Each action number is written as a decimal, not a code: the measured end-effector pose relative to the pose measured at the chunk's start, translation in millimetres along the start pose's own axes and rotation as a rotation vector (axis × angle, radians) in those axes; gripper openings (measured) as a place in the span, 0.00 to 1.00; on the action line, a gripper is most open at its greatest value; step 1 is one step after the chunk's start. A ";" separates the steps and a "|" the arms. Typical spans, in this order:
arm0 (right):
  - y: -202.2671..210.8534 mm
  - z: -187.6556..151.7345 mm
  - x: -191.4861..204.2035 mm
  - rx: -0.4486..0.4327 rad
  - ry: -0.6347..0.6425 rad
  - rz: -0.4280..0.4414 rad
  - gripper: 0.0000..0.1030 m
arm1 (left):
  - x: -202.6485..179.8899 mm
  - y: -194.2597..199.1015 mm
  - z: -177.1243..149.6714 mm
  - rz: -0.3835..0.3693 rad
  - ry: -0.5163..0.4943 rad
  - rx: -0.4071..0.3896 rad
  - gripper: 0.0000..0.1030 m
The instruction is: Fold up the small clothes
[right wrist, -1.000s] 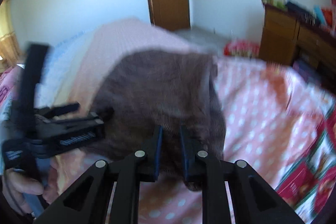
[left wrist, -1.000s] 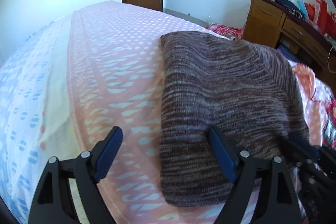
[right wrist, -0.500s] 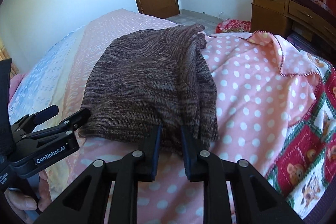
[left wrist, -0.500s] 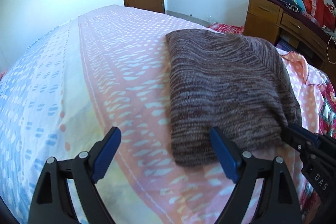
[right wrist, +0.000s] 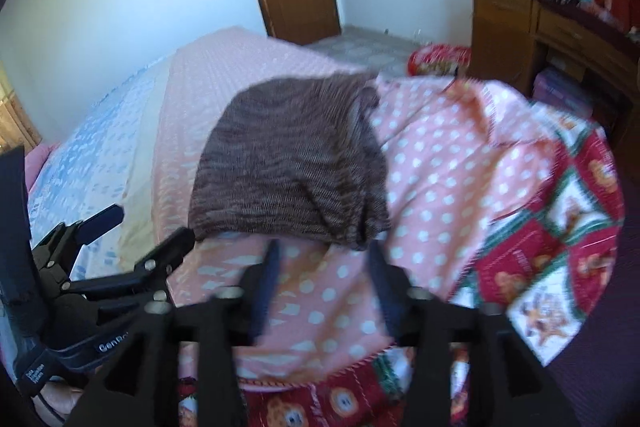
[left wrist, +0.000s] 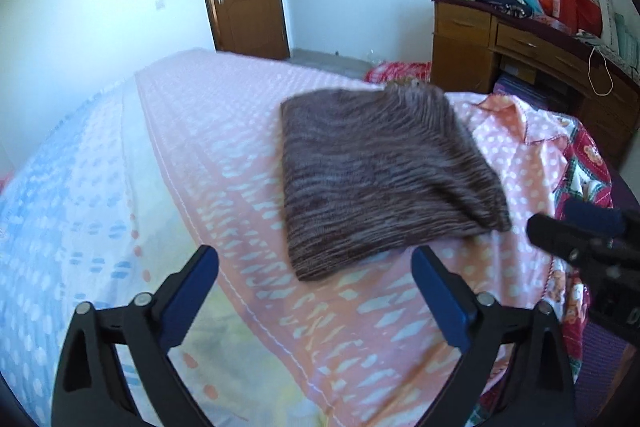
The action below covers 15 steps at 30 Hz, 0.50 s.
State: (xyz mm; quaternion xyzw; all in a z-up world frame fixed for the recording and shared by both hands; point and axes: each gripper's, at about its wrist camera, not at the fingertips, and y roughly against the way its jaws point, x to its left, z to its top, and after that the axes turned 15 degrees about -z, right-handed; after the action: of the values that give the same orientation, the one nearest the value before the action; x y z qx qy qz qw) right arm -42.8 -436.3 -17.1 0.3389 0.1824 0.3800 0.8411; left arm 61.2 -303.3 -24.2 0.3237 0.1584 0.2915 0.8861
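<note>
The brown knit garment (left wrist: 384, 179) lay folded into a compact rectangle on the bed (left wrist: 224, 131), toward its right edge, part of it resting on a pink polka-dot garment (right wrist: 448, 163) that lay unfolded. By these views the knit fold appeared complete, and the polka-dot piece and a red patterned cloth (right wrist: 560, 259) beneath it appeared to remain. The left gripper (left wrist: 316, 279) stood released, jaws spread wide, nothing between them. The right gripper (right wrist: 322, 283) had just been opening; its jaws stood apart short of the knit's near edge, gripping nothing. Motion blur softened the right wrist view, so the knit's layering at its right side could not be resolved. The bed's near edge was cut off.
</note>
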 end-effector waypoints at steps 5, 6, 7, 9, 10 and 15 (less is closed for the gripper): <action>33.6 6.1 -3.5 -0.117 -0.029 -0.025 0.58 | -9.8 26.8 5.1 0.010 -0.015 -0.059 1.00; 38.0 8.8 -1.9 -0.138 -0.029 -0.024 0.58 | -12.0 30.8 5.5 0.007 -0.015 -0.066 1.00; 43.9 10.5 -0.7 -0.161 -0.026 -0.028 0.58 | -14.1 35.9 6.5 0.004 -0.017 -0.077 1.00; 56.4 12.3 2.3 -0.210 -0.014 -0.043 0.58 | -18.9 46.2 7.7 0.011 -0.027 -0.097 1.00; 62.2 12.6 3.7 -0.231 -0.009 -0.047 0.58 | -20.5 50.7 7.7 0.017 -0.031 -0.104 1.00; 84.8 13.1 5.2 -0.291 -0.013 -0.013 0.58 | -20.3 75.6 9.5 0.037 -0.014 -0.151 1.00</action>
State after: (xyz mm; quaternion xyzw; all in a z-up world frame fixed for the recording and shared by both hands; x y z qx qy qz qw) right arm -75.7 -397.1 52.0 0.2147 0.1220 0.3949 0.8849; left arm 18.5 -273.5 35.1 0.2607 0.1236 0.3165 0.9036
